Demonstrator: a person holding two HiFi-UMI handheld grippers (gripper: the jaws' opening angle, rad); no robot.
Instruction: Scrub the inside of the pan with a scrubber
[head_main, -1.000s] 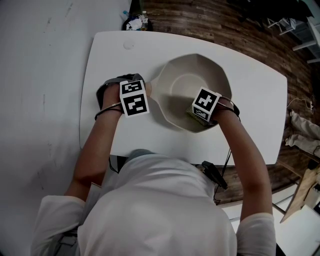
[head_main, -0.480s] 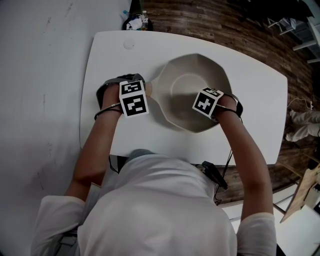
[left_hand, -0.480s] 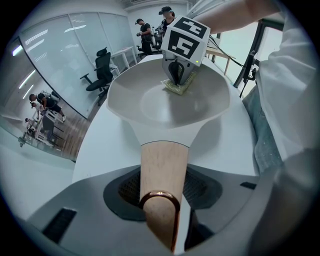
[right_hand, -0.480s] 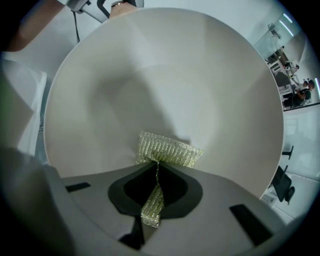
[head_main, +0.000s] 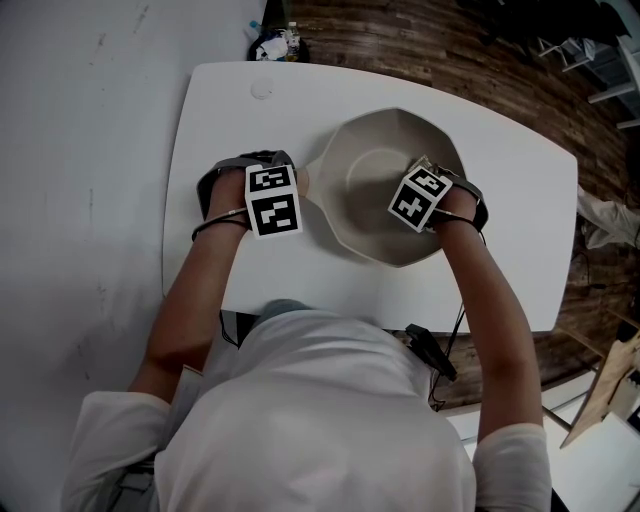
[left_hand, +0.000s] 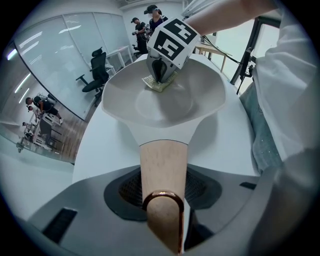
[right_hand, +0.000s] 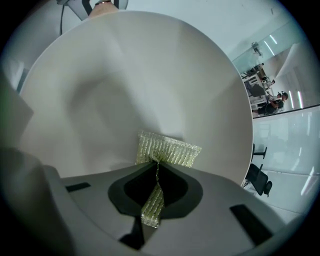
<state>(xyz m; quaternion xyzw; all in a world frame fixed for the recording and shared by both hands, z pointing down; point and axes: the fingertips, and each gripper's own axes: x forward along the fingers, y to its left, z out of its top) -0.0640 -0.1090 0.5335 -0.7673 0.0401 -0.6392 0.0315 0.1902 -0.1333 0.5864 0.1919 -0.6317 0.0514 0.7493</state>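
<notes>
A pale grey pan (head_main: 372, 180) with faceted walls sits on the white table (head_main: 220, 110). Its light wooden handle (left_hand: 162, 172) runs between the jaws of my left gripper (head_main: 290, 190), which is shut on it at the pan's left. My right gripper (head_main: 425, 180) is inside the pan by its right wall, shut on a yellow-green mesh scrubber (right_hand: 167, 149). The scrubber presses against the pan's inner wall (right_hand: 150, 90). In the left gripper view the scrubber (left_hand: 159, 84) shows under the right gripper's marker cube (left_hand: 173, 41).
The table's rounded edges (head_main: 555, 250) lie close round the pan, with dark wooden floor (head_main: 450, 50) beyond. Small items (head_main: 270, 42) stand on the floor past the far left corner. Office chairs (left_hand: 95, 70) and people stand far off behind glass.
My right gripper has carried the scrubber from the pan's near wall up along its right side, tilting as it went. The left gripper and the pan have kept still.
</notes>
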